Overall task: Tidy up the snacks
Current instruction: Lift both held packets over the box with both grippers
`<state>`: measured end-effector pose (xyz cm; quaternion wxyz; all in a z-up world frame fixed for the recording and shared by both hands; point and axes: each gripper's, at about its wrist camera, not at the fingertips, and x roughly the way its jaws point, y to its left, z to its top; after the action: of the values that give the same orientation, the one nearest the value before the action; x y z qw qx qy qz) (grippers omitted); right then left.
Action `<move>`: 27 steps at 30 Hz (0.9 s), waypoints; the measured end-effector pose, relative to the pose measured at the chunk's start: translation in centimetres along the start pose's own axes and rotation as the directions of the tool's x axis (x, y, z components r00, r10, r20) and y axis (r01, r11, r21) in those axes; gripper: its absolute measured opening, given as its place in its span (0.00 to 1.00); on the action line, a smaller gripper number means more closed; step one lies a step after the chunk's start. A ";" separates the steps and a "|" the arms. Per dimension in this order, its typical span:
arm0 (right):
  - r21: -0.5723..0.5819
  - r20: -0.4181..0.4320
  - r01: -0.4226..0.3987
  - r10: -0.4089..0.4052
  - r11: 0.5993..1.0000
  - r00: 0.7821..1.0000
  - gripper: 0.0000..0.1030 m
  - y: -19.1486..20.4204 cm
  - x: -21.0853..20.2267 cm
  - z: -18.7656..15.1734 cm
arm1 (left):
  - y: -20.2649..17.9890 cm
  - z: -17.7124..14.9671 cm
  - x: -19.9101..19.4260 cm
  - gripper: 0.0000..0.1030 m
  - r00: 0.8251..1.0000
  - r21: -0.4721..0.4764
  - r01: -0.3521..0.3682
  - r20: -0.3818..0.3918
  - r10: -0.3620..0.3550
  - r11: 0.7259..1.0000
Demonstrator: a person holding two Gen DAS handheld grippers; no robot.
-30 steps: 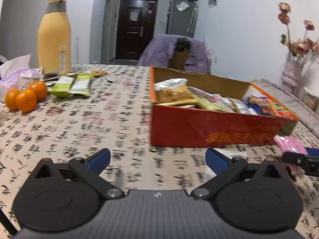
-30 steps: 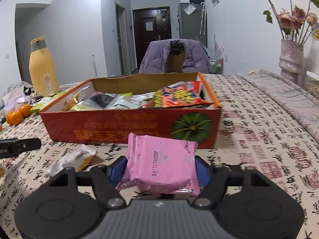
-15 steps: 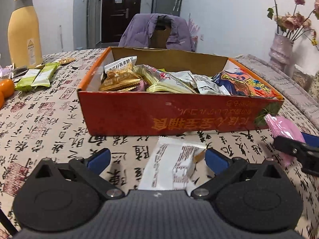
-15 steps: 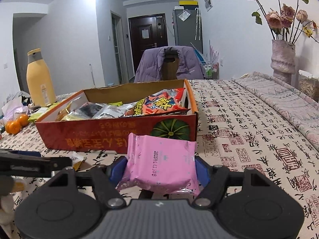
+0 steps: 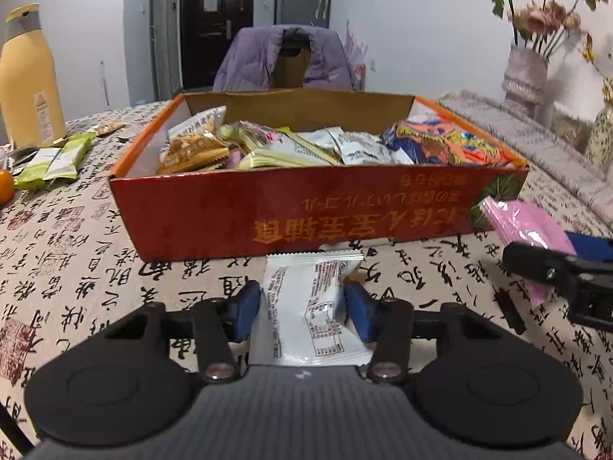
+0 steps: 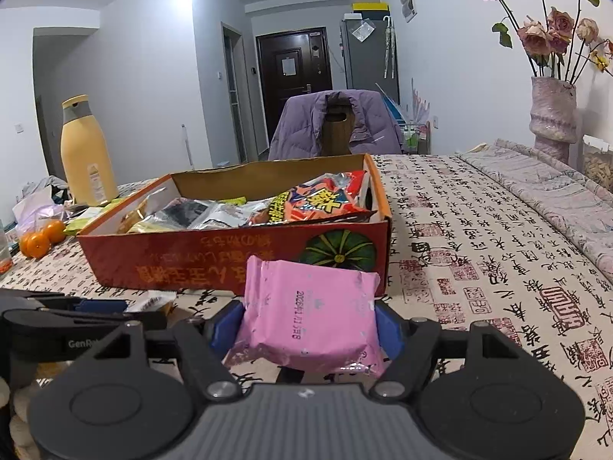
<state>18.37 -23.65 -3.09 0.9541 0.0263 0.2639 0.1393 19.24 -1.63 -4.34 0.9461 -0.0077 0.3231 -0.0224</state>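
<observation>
Two packets in hand rn, both just short of the red cardboard box [image 5: 306, 214]. Left gripper [image 5: 304, 306] clamped on a white snack packet [image 5: 310, 306], lower centre of left view, packet's far end near the box front wall. Right gripper [image 6: 310, 326] clamped on a pink snack packet [image 6: 310, 318], lower centre of right view, in front of the box's pumpkin-print corner; can't tell if either packet is off the tablecloth [image 6: 479, 237].

Progress est: mostly done. Box already heaped w/ snack bags [image 5: 306, 145], incl. an orange-red bag [image 6: 322, 199] at its right end. Left to do: drop these 2 in, plus the green packets [image 5: 49, 161] mid-left of left view, near the yellow bottle [image 5: 28, 76]. Tangerines [image 6: 40, 237] at left edge of right view prob not snacks, unclear.
</observation>
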 end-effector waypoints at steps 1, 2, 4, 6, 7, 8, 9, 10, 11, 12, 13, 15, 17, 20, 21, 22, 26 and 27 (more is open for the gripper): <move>-0.001 0.001 -0.002 0.002 1.000 1.000 0.69 0.1 0.0 0.0 | 0.0 -0.1 -0.2 0.43 1.000 0.000 -0.006 0.011 0.006 1.000; -0.003 0.003 -0.004 0.004 1.000 1.000 0.69 0.1 -0.1 0.0 | -0.1 -0.2 -0.5 0.42 1.000 -0.001 -0.010 0.026 0.010 1.000; -0.007 0.007 -0.005 0.005 1.000 1.000 0.69 0.3 -0.3 0.0 | 0.0 -0.2 -1.1 0.42 0.999 -0.001 -0.007 0.048 0.007 1.000; -0.009 0.010 -0.006 0.006 1.000 1.000 0.69 0.3 -0.4 0.0 | -0.1 -0.1 -1.8 0.42 0.998 0.000 -0.004 0.066 0.004 1.000; -0.010 0.013 -0.007 0.007 1.000 1.000 0.69 0.4 -0.5 0.1 | -0.1 -0.1 -2.1 0.42 0.997 0.001 -0.002 0.071 0.002 1.000; -0.012 0.015 -0.008 0.009 1.000 1.000 0.69 0.4 -0.6 0.1 | 0.0 -0.1 -2.4 0.42 0.997 0.000 0.002 0.080 -0.002 1.000; -0.014 0.018 -0.012 0.012 1.000 1.000 0.69 0.4 -0.7 0.2 | 0.0 0.0 -2.7 0.42 0.996 0.001 0.006 0.088 -0.006 1.000; -0.016 0.021 -0.016 0.017 1.000 1.000 0.69 0.5 -0.8 0.3 | 0.0 0.0 -3.2 0.42 0.995 0.002 0.008 0.098 -0.009 1.000; -0.019 0.027 -0.019 0.020 1.000 0.999 0.69 0.5 -1.0 0.4 | -0.1 0.1 -3.5 0.42 0.994 0.003 0.011 0.106 -0.011 1.000; -0.025 0.034 -0.020 0.020 1.000 0.999 0.69 0.6 -1.1 0.6 | -0.1 0.3 -3.9 0.42 0.993 0.004 0.015 0.117 -0.015 1.000; -0.030 0.042 -0.019 0.021 0.999 0.999 0.69 0.8 -1.2 0.8 | 0.0 0.6 -4.3 0.43 0.991 0.001 0.015 0.132 -0.015 1.000; -0.040 0.060 -0.022 0.024 0.999 0.998 0.70 1.0 -1.4 1.4 | 0.1 1.1 -4.9 0.43 0.988 -0.011 0.008 0.152 -0.006 1.000; -0.047 0.074 -0.027 0.030 0.999 0.997 0.69 1.1 -1.5 2.1 | 0.4 1.8 -5.4 0.43 0.985 -0.023 0.013 0.174 -0.009 1.000; -0.066 0.097 -0.031 0.037 0.997 0.995 0.70 1.5 -1.3 3.3 | 0.5 3.2 -6.1 0.43 0.977 -0.027 0.009 0.215 -0.003 1.000; -0.073 0.104 -0.032 0.040 0.997 0.994 0.70 1.7 -1.2 3.8 | 0.5 3.7 -6.2 0.43 0.974 -0.029 0.007 0.226 -0.001 1.000; -0.079 0.111 -0.033 0.041 0.996 0.993 0.69 1.9 -1.1 4.3 | 0.6 4.3 -6.3 0.43 0.971 -0.031 0.006 0.238 0.002 0.999; -0.104 0.139 -0.033 0.047 0.994 0.989 0.70 2.7 -0.2 6.7 | 0.7 6.5 -5.9 0.43 0.961 -0.023 -0.008 0.278 0.014 1.000; -0.105 0.140 -0.032 0.047 0.994 0.989 0.70 2.9 0.2 7.3 | 0.9 7.1 -5.6 0.43 0.959 -0.028 -0.009 0.282 0.016 1.000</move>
<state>21.51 -20.64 3.42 0.9676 -0.0075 0.1870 0.1694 19.19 -0.49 4.72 0.9824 -0.0213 0.1855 -0.0109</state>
